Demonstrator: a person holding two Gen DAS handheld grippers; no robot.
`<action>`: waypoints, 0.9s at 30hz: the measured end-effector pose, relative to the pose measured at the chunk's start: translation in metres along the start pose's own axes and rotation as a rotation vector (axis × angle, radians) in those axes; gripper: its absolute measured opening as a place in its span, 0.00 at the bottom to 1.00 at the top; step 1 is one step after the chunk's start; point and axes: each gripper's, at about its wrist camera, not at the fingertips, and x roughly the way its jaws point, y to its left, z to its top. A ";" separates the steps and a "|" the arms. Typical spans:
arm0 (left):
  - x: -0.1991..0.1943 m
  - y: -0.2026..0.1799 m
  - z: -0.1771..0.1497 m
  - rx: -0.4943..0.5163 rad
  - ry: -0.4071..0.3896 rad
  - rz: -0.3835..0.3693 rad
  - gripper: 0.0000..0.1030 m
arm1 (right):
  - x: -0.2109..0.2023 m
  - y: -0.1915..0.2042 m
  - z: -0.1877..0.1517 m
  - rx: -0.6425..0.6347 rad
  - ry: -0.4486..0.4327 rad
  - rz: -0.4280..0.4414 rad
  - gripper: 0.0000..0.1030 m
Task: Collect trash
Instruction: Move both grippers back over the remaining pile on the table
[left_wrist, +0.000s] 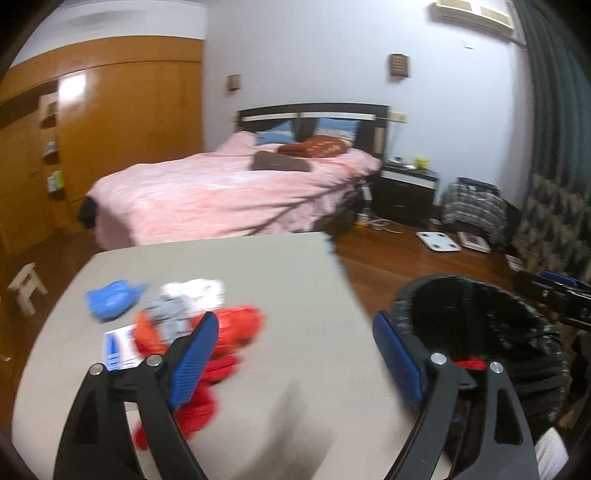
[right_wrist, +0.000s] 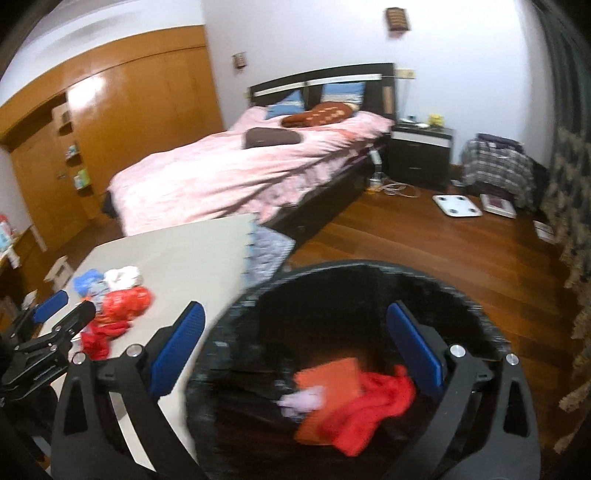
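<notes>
Right gripper (right_wrist: 295, 334) gapes wide and empty over the bin (right_wrist: 236, 306), red trash (right_wrist: 369, 406) inside; left gripper (left_wrist: 295, 338), also wide and empty, above the table (left_wrist: 258, 266) by the trash pile (left_wrist: 236, 328)

Motion blur smears the trash pile (left_wrist: 177, 325) on the tabletop (left_wrist: 258, 280); the black bin (right_wrist: 354, 369) is cut off by the bottom edge.

1. black-lined trash bin (right_wrist: 229, 354) fills the lower middle of the right wrist view, mouth open; an orange packet (right_wrist: 332, 380), a crumpled red wrapper (right_wrist: 373, 410) and a pale scrap (right_wrist: 303, 400) lie inside.
2. on the table, centre left of the left wrist view: blue wrapper (left_wrist: 110, 301), white-grey crumple (left_wrist: 188, 299), red bags (left_wrist: 236, 328), a printed card (left_wrist: 118, 349).
</notes>
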 end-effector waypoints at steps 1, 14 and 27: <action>-0.002 0.010 -0.002 -0.008 0.000 0.026 0.81 | 0.002 0.008 0.001 -0.009 0.002 0.015 0.93; -0.003 0.089 -0.044 -0.093 0.093 0.181 0.80 | 0.045 0.114 -0.007 -0.114 0.052 0.196 0.93; 0.035 0.090 -0.073 -0.121 0.251 0.130 0.64 | 0.085 0.140 -0.022 -0.166 0.092 0.215 0.93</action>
